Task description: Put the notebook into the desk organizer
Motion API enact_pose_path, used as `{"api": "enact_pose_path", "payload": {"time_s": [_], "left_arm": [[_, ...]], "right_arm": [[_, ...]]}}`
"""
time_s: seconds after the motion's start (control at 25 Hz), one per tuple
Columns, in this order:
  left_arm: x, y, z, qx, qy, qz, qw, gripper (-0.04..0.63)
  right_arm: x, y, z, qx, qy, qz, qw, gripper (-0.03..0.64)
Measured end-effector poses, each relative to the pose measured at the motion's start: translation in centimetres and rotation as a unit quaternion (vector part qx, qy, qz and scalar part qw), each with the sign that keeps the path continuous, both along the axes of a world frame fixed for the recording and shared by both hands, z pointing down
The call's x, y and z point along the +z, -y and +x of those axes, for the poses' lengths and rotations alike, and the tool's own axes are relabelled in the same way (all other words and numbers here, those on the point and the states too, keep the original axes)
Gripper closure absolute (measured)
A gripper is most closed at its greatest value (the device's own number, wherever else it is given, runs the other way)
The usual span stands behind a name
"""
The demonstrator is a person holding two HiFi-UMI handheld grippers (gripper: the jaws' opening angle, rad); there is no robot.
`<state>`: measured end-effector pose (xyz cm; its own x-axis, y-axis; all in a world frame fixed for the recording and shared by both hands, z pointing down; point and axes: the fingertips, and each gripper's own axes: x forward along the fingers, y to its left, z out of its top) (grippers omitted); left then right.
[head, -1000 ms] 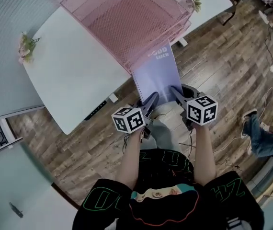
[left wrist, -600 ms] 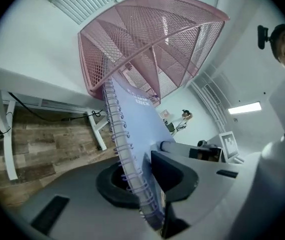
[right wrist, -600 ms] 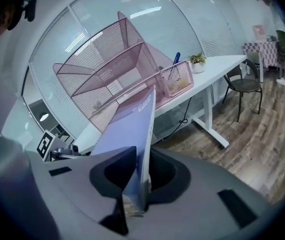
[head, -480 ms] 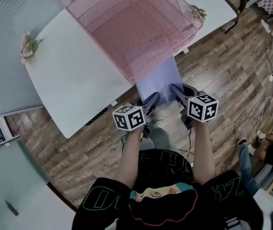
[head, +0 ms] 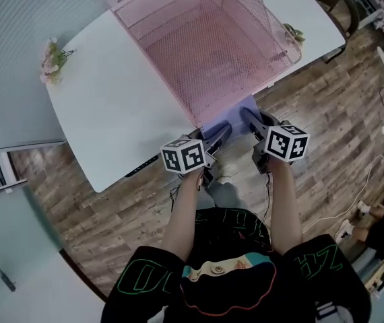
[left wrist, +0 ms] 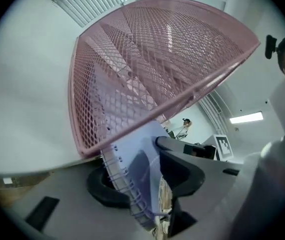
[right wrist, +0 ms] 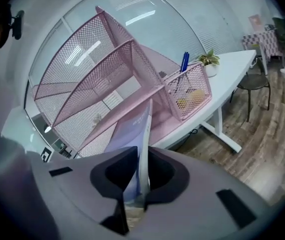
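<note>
The pink mesh desk organizer [head: 205, 39] stands on the white desk [head: 111, 113]. The lilac spiral notebook [head: 236, 118] is pushed far into its lowest shelf, and only the near end sticks out over the desk edge. My left gripper [head: 217, 135] is at the notebook's spiral corner. Its jaws are opening, with the spiral edge [left wrist: 125, 184] lying loose between them. My right gripper [head: 248, 118] is shut on the notebook's other near corner, and the cover [right wrist: 135, 129] stands edge-on between its pads. In the left gripper view the organizer [left wrist: 157, 59] looms just ahead.
A small bunch of flowers [head: 54, 56] sits at the desk's left end and a potted plant [head: 293, 33] at its right end. A mesh pen cup [right wrist: 190, 91] with a blue pen is fixed to the organizer's side. A chair [right wrist: 255, 81] stands on the wood floor beyond.
The notebook has slid much deeper into the organizer as both grippers moved forward to the desk edge. The left jaws have spread apart off the notebook.
</note>
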<state>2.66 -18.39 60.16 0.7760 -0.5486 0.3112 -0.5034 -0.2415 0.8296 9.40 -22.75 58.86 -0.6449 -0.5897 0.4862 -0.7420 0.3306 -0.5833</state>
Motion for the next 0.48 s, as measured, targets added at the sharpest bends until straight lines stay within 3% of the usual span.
{"api": "enact_pose_path", "payload": {"time_s": [0.16, 0.28, 0.4, 0.48], "left_arm": [[-0.2, 0.3, 0.0, 0.004, -0.021, -0.008, 0.9997, 0.343], [0.4, -0.7, 0.0, 0.024, -0.011, -0.017, 0.9995, 0.334], [1.1, -2.5, 0.8, 0.062, -0.026, -0.04, 0.9969, 0.446], [1.5, -3.4, 1.4, 0.082, -0.03, -0.051, 0.9949, 0.54]], "right_arm": [[-0.2, 1.8, -0.8, 0.013, 0.002, 0.003, 1.0, 0.566], [-0.3, 3.0, -1.2, 0.024, 0.004, 0.009, 1.0, 0.567], [-0.3, 3.7, -1.6, 0.028, -0.021, 0.027, 0.999, 0.561], [-0.1, 3.6, -1.6, 0.028, -0.053, 0.04, 0.997, 0.515]]}}
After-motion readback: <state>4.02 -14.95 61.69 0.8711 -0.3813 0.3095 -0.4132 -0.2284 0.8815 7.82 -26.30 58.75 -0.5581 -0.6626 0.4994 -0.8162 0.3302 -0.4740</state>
